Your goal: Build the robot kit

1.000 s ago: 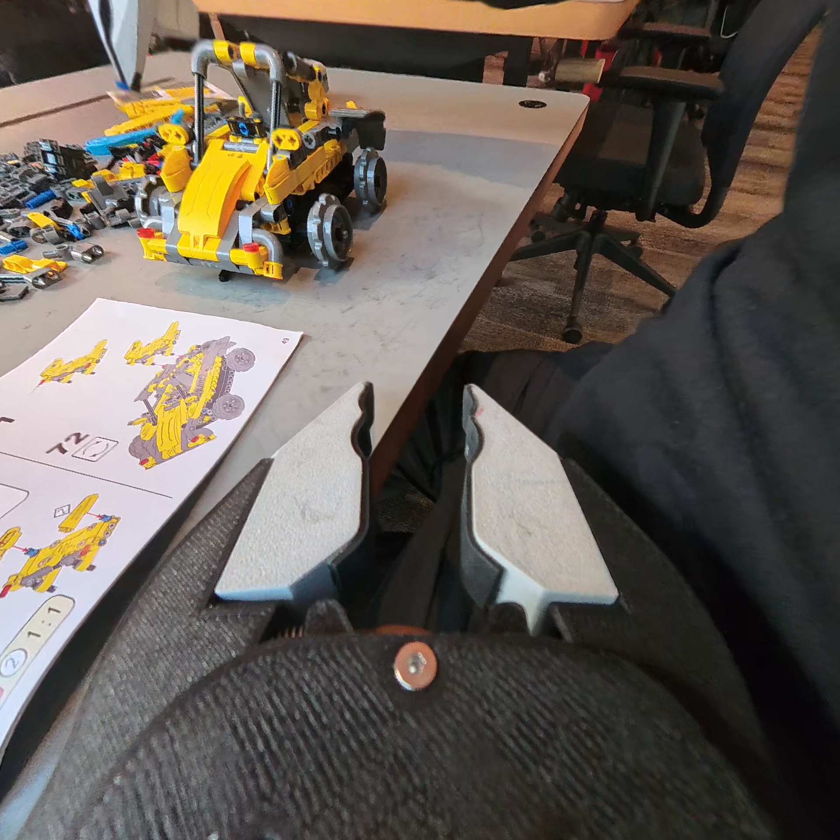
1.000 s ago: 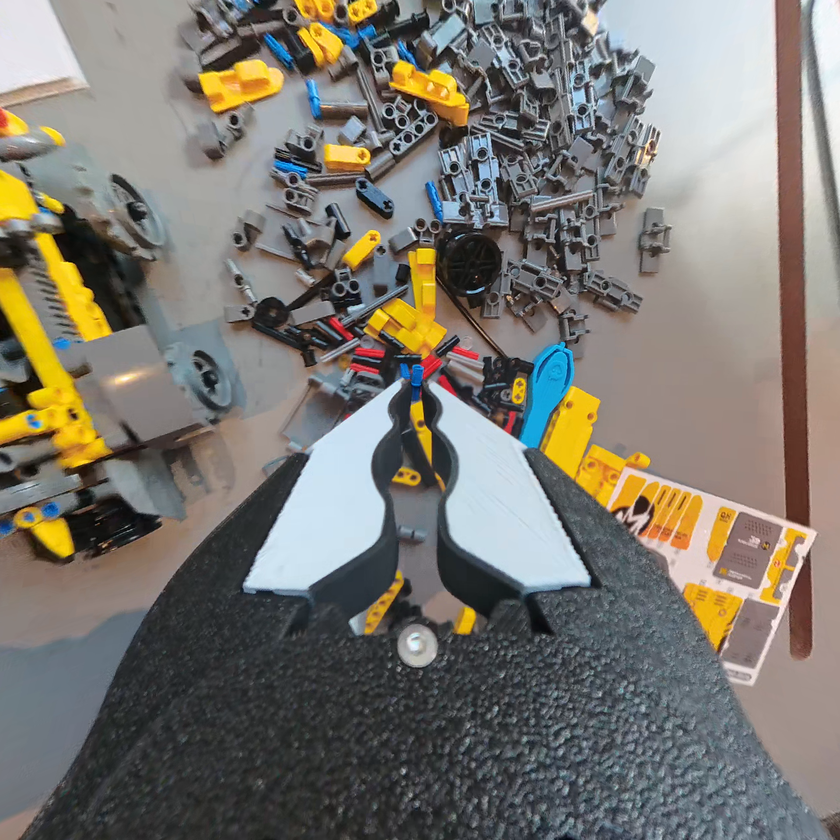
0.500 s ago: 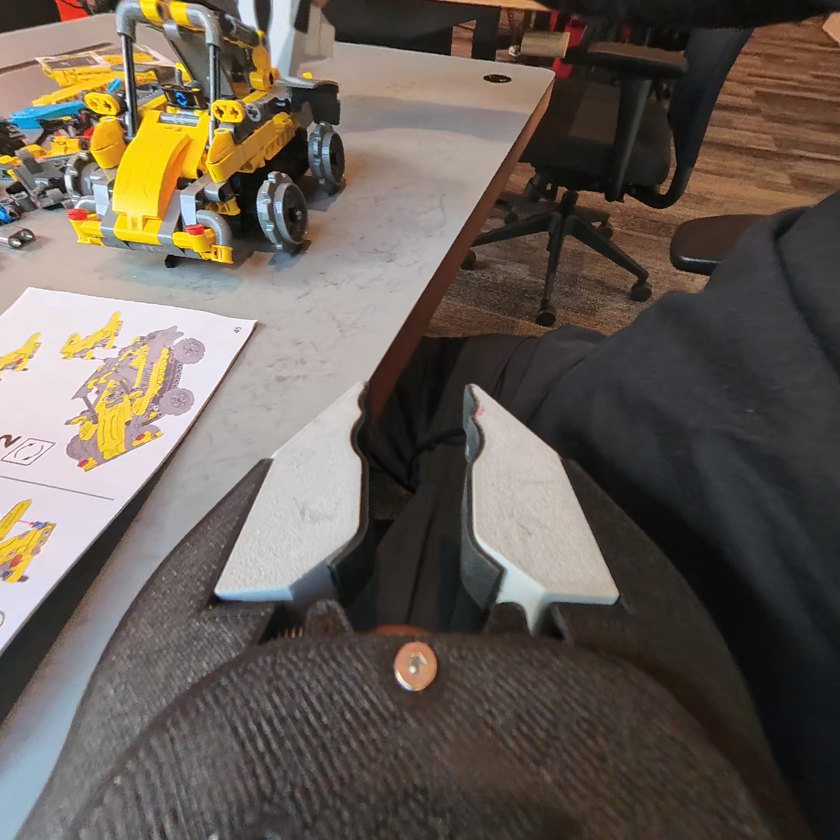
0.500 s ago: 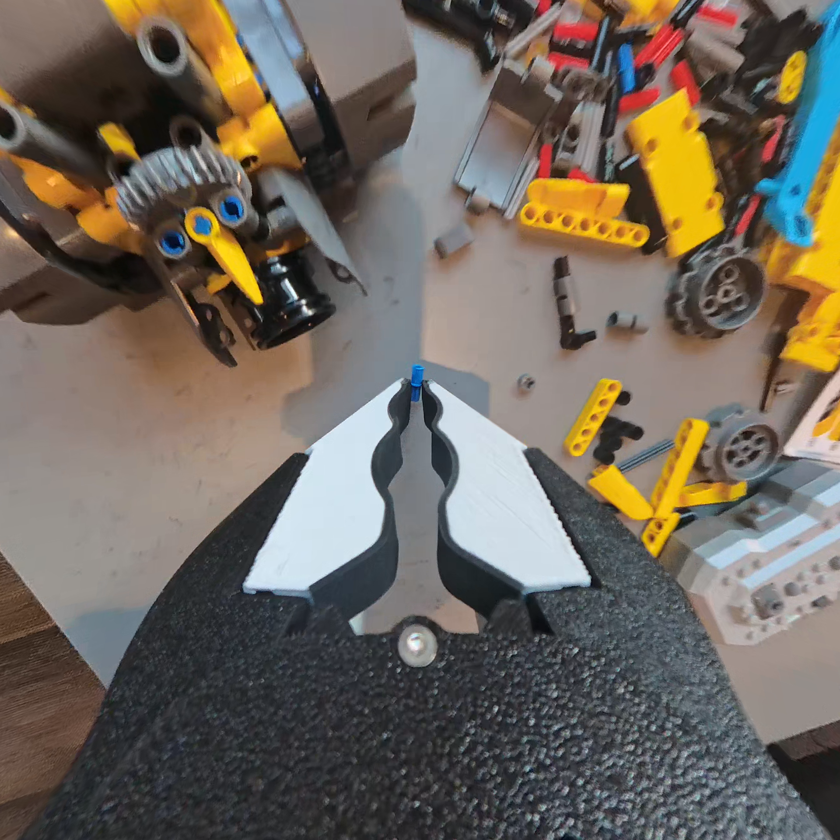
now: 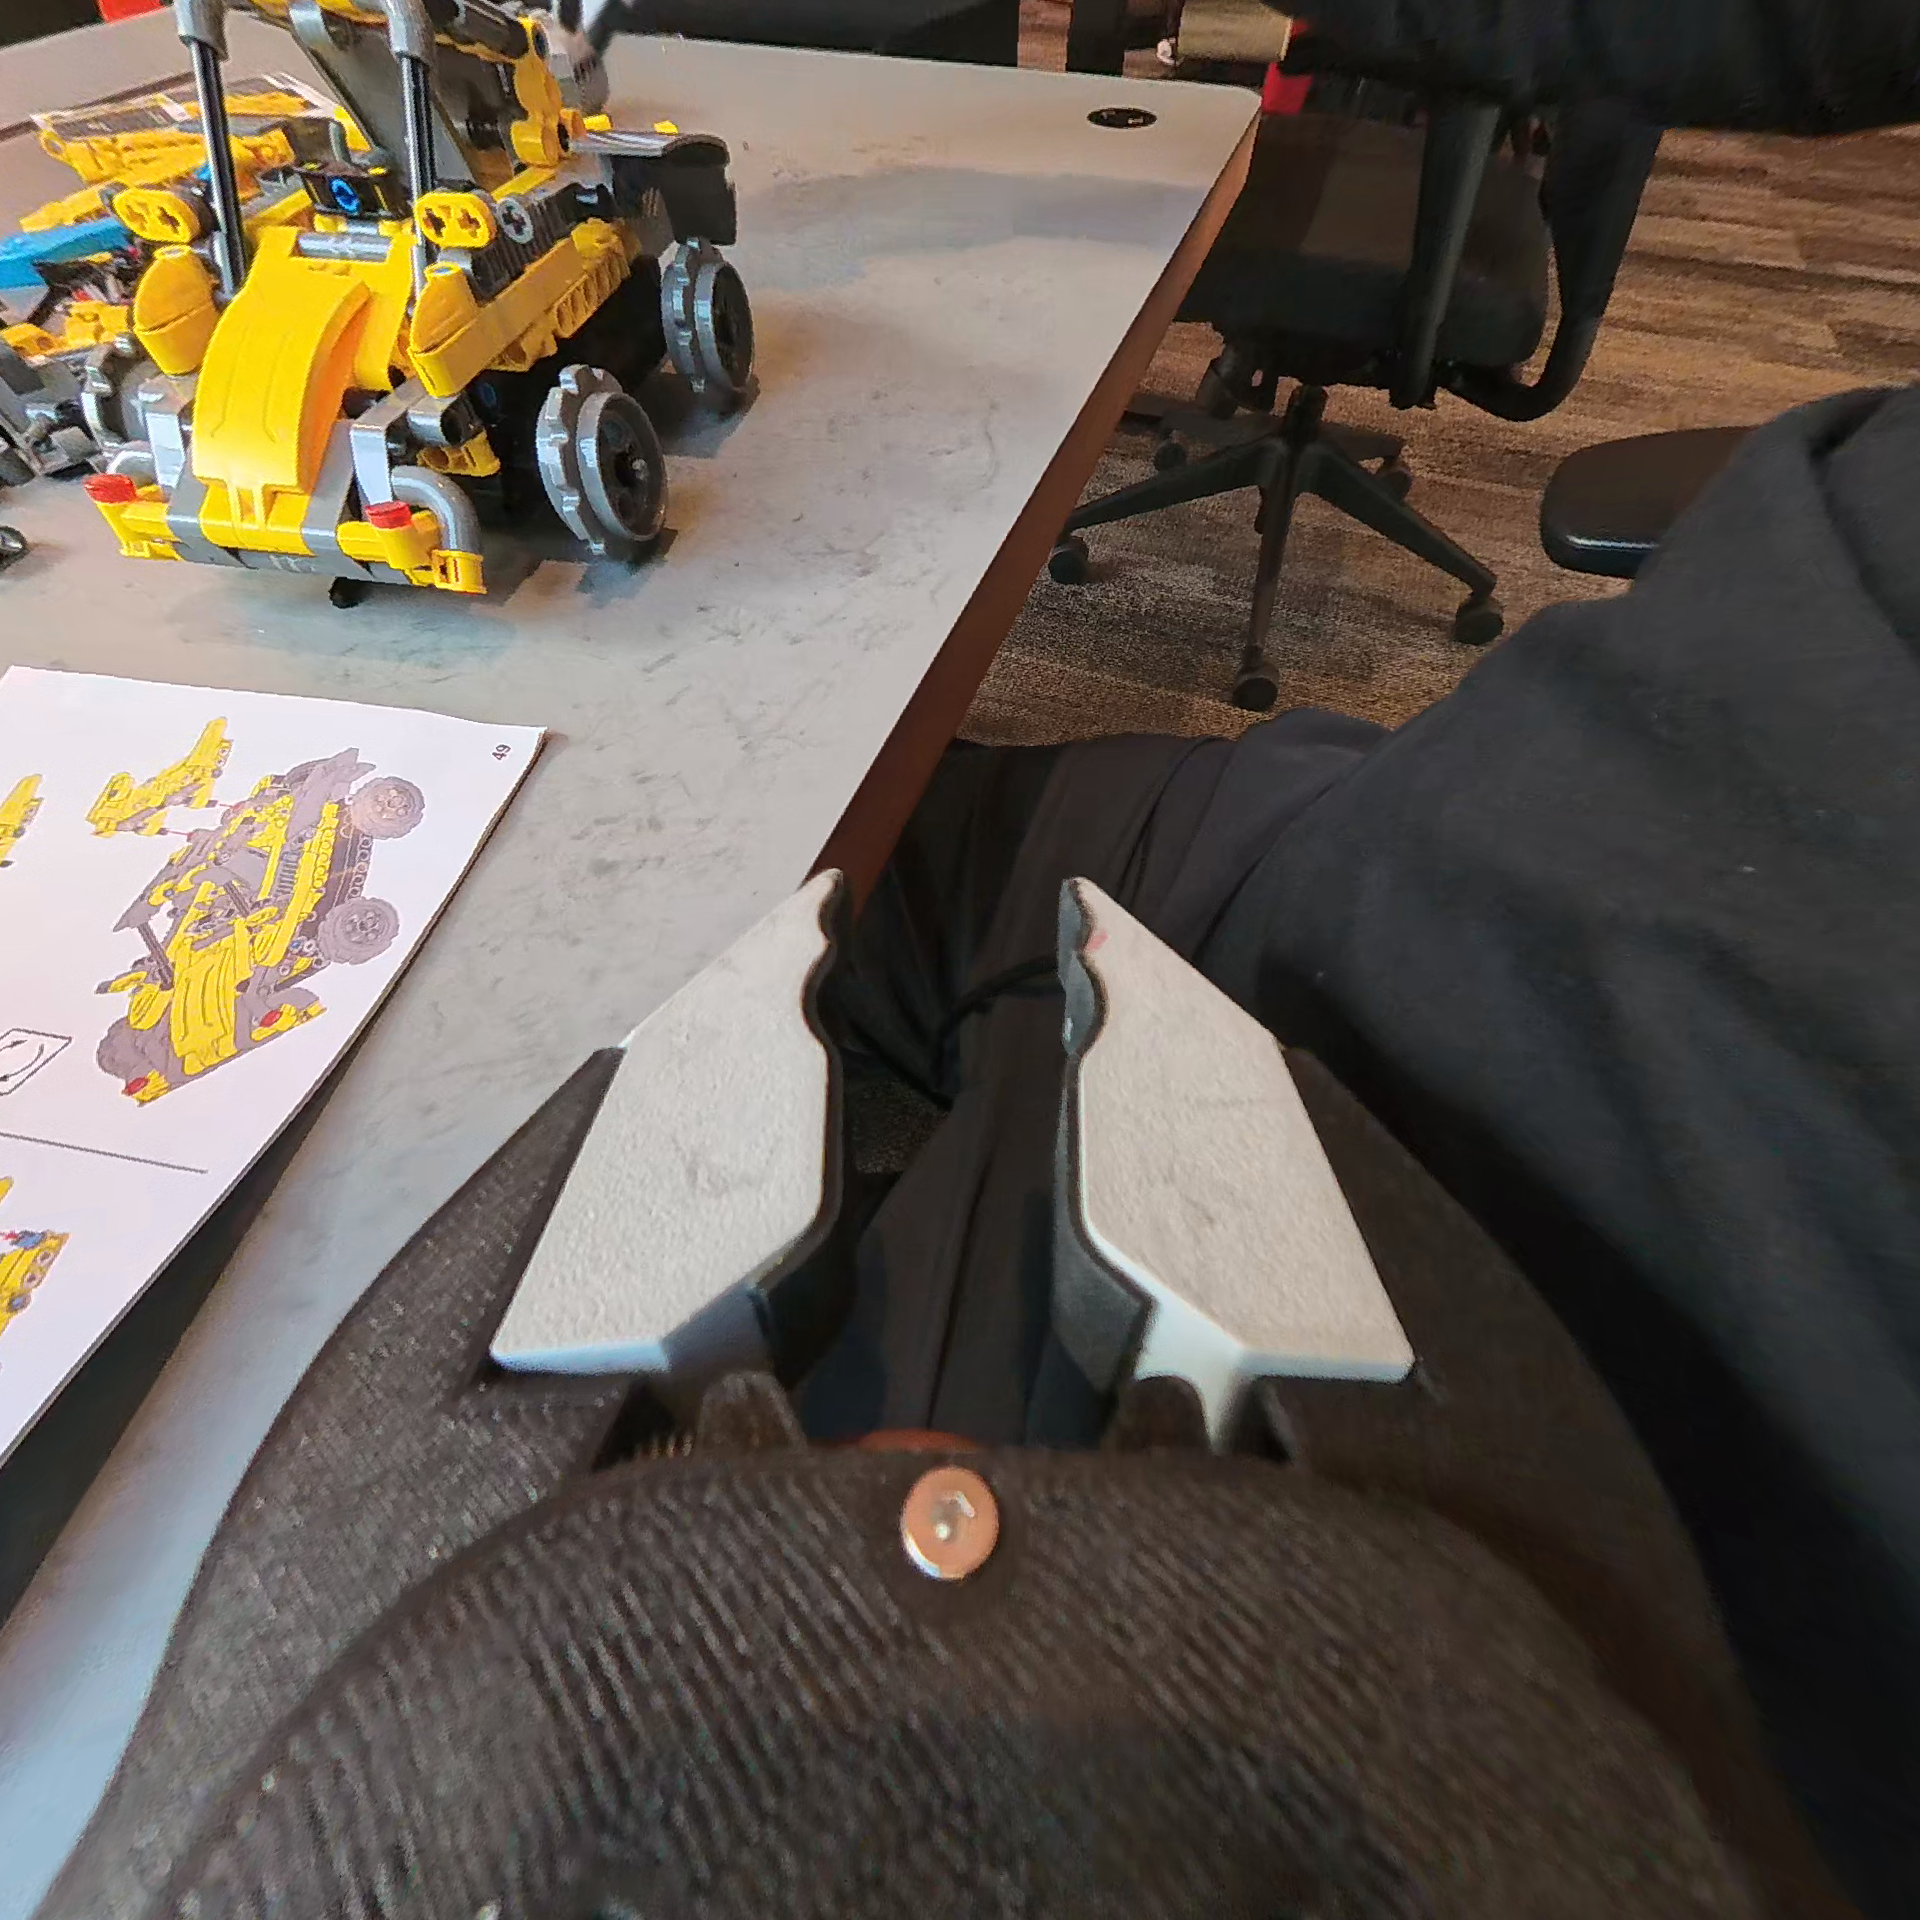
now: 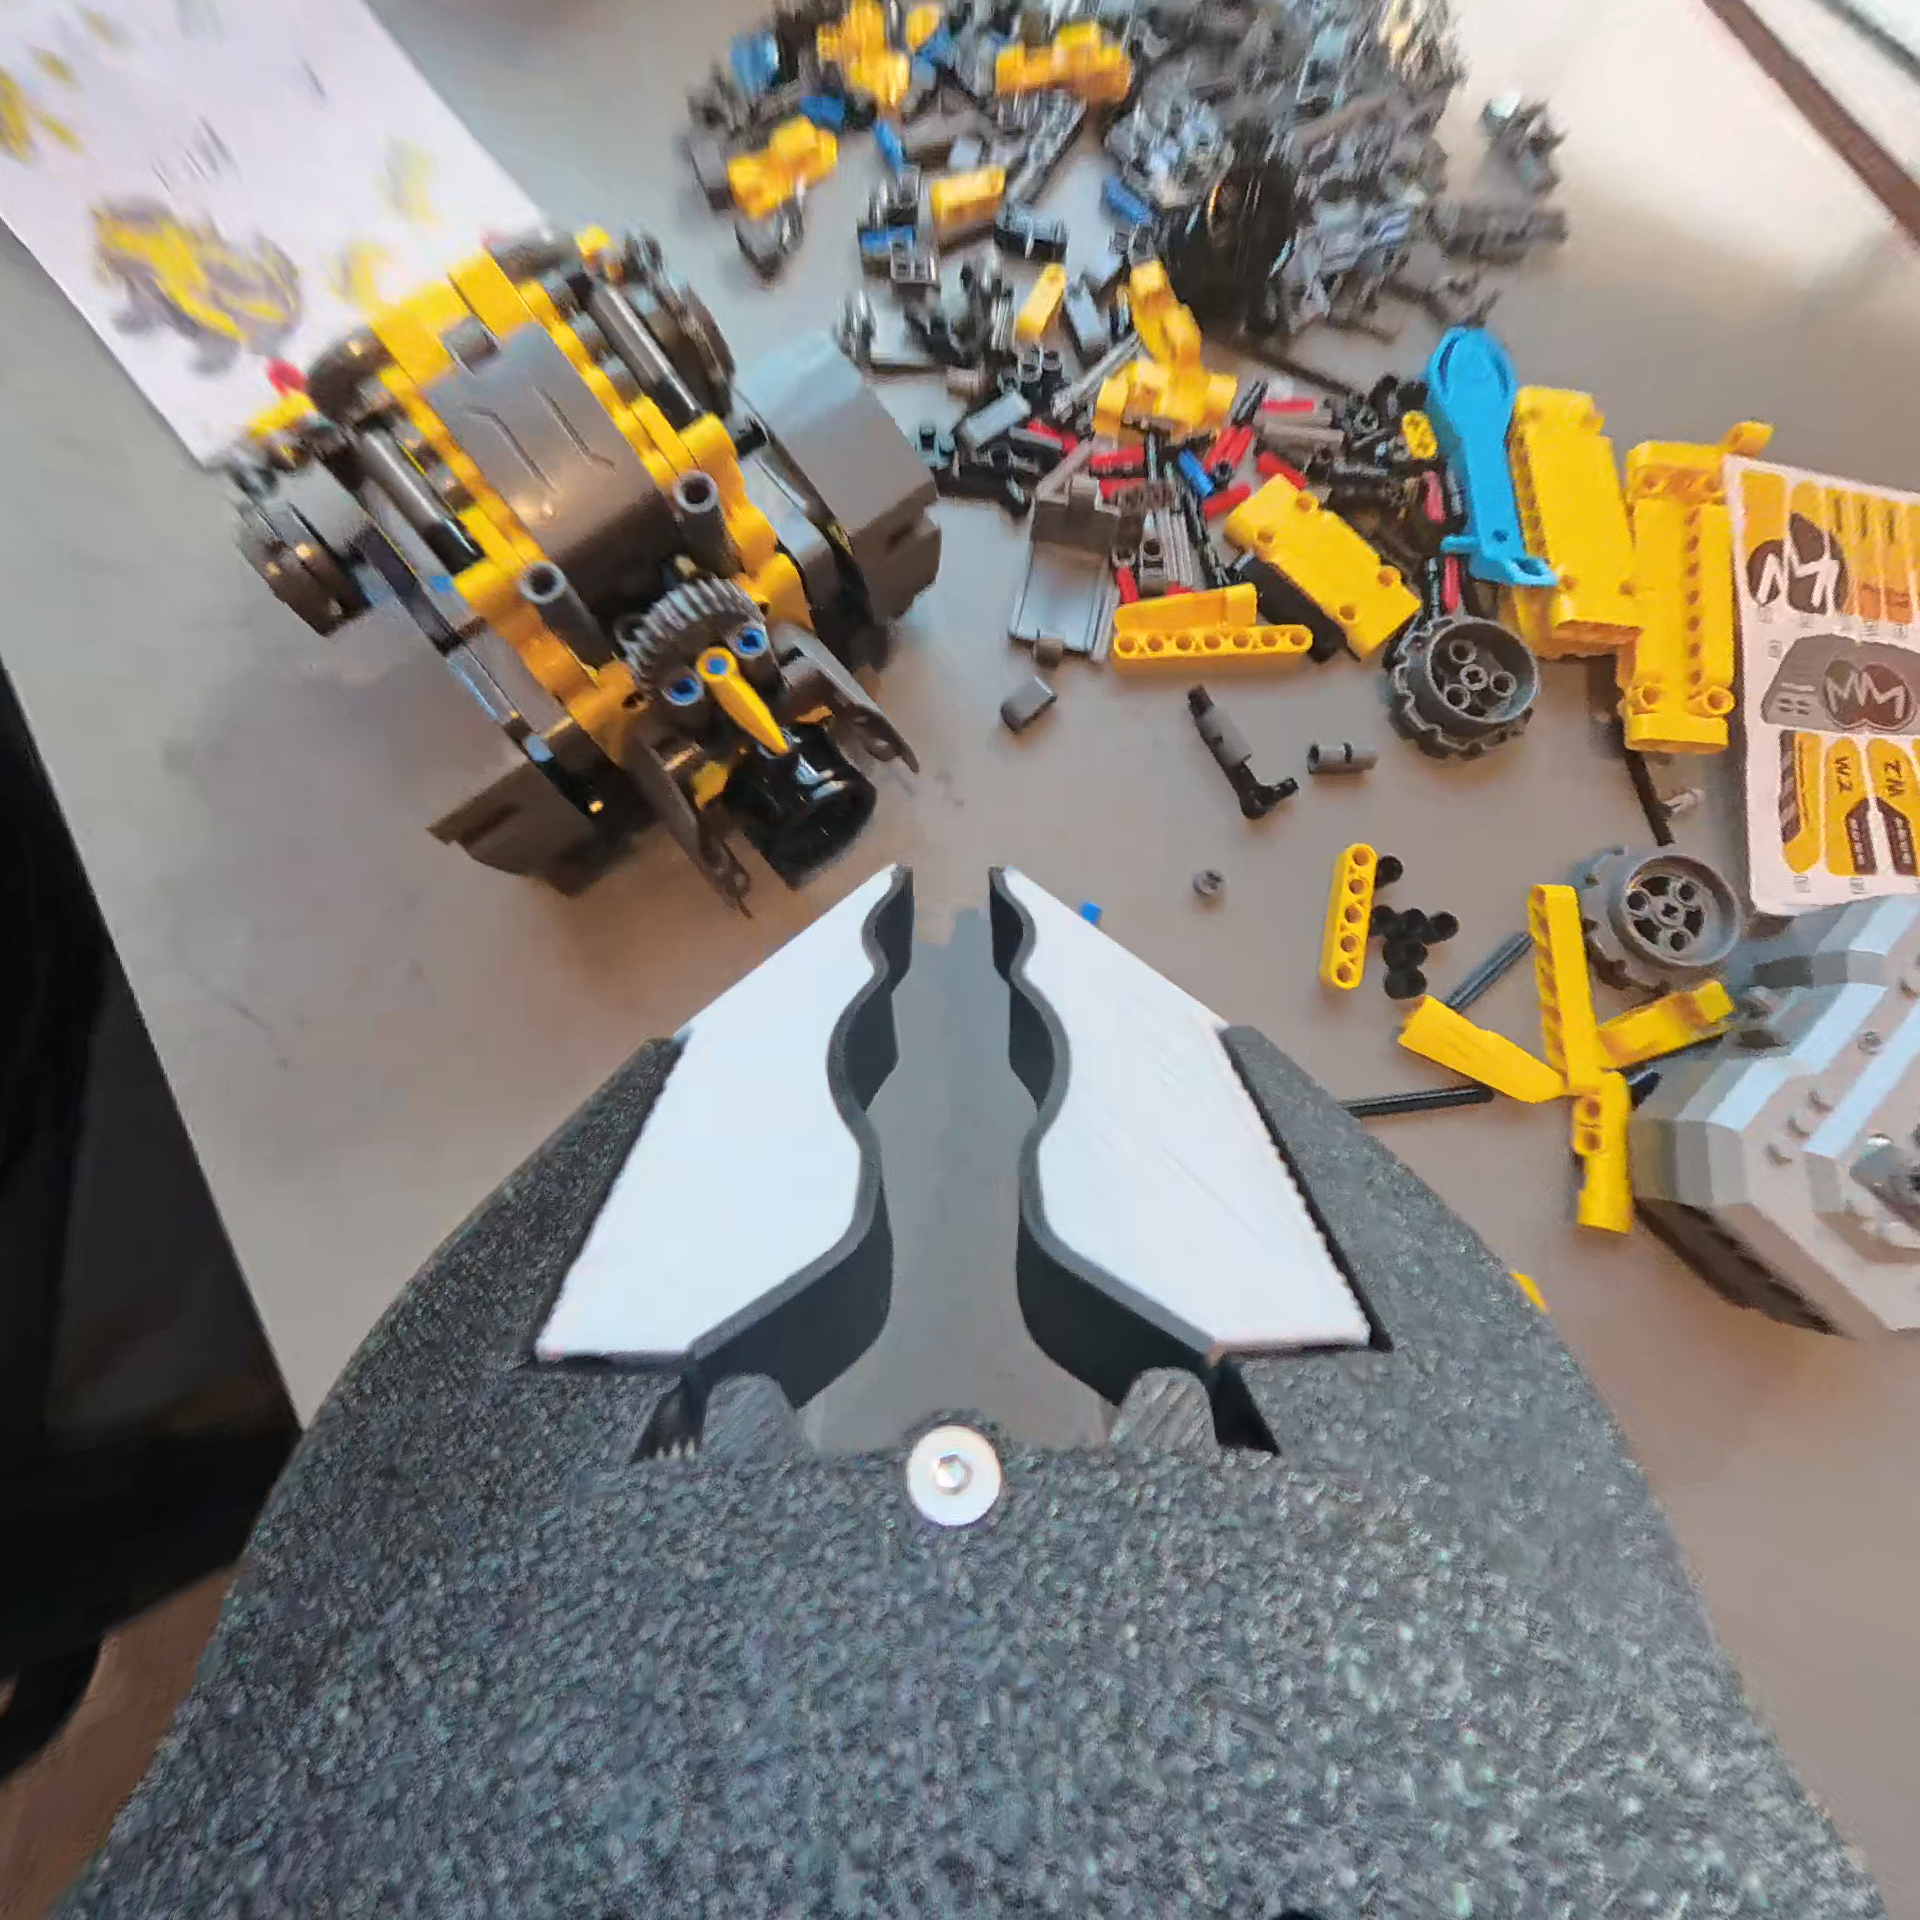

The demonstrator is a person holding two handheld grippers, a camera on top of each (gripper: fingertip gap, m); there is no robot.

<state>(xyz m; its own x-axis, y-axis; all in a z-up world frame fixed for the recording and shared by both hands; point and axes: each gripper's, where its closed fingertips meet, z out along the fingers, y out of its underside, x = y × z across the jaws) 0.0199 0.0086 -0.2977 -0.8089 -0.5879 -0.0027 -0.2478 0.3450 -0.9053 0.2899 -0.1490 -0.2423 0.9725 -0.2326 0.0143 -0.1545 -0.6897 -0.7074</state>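
Lying beside right gripper [image 6: 951, 883]: blue pin [image 6: 1089, 912]

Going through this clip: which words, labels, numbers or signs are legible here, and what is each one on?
Instruction booklet, left wrist view: a small page number in its corner and step marks. These are legible, but I don't copy writing out.
Sticker sheet, right wrist view: short markings on yellow and grey decals, likewise not copied.
Same booklet, right wrist view: too blurred to read.
Yellow model vehicle and loose parts: no writing visible.
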